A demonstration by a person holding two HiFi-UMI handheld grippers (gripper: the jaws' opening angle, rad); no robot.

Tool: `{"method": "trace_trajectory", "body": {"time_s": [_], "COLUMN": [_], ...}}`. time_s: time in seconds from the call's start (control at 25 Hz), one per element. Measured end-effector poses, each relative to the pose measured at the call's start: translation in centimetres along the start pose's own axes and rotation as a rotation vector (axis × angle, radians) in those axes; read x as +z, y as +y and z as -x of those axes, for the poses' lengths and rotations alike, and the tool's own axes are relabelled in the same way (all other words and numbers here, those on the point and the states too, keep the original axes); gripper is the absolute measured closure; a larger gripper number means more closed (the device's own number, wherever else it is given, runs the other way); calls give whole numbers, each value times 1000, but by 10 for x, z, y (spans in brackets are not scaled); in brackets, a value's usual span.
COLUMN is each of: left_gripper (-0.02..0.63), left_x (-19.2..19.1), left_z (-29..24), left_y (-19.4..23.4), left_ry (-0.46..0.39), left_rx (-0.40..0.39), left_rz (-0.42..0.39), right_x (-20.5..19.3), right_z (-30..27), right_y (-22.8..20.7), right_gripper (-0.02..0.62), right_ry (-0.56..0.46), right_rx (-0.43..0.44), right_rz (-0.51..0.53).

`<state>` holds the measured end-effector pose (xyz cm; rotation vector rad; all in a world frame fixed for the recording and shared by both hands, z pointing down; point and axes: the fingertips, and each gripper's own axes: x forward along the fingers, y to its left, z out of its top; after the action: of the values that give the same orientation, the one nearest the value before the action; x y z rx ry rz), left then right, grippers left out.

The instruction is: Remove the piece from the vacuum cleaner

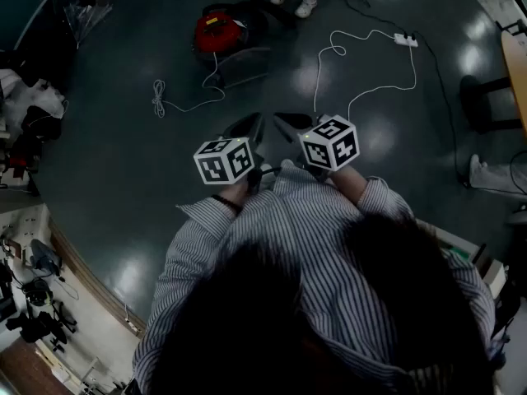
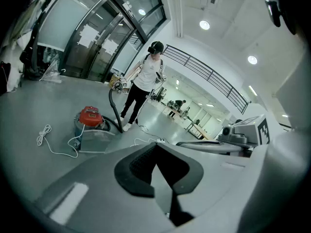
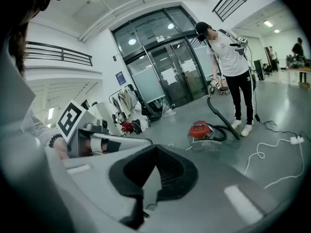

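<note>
Two clenched, empty tools, left tool [image 1: 245, 128] and right tool [image 1: 289, 124]; the vacuum [image 1: 218, 31] lies well ahead, slightly nearer the left.

We wear a long-sleeved pinstriped shirt [image 1: 329, 253]; our grey left gripper [image 1: 247, 128] and right gripper [image 1: 290, 124] carry black ridged pads [image 2: 138, 166] and black-and-white marker cubes [image 1: 224, 160].

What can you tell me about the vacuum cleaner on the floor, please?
The vacuum cleaner is a squat canister, red on top over a grey base, upright on the floor. Its black hose curves up to a standing person's hand; a white cord trails from it. Nothing else touches it.
</note>
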<state>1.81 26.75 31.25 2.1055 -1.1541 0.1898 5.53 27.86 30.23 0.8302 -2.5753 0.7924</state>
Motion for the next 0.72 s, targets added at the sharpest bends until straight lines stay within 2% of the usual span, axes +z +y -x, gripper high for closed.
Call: {"method": "trace_trajectory", "body": {"time_s": [0.32, 0.72], "left_gripper": [600, 600], "left_x": [2, 0], "left_z": [-2, -11], "left_y": [6, 5], "left_ry": [5, 30], "left_rx": [5, 9], "left_rz": [12, 15], "right_x": [0, 0], "right_z": [-7, -3], "right_y": [1, -10], "right_gripper": [594, 594], "right_ry": [16, 19], "right_rx": [15, -5], "right_rz": [13, -1]}}
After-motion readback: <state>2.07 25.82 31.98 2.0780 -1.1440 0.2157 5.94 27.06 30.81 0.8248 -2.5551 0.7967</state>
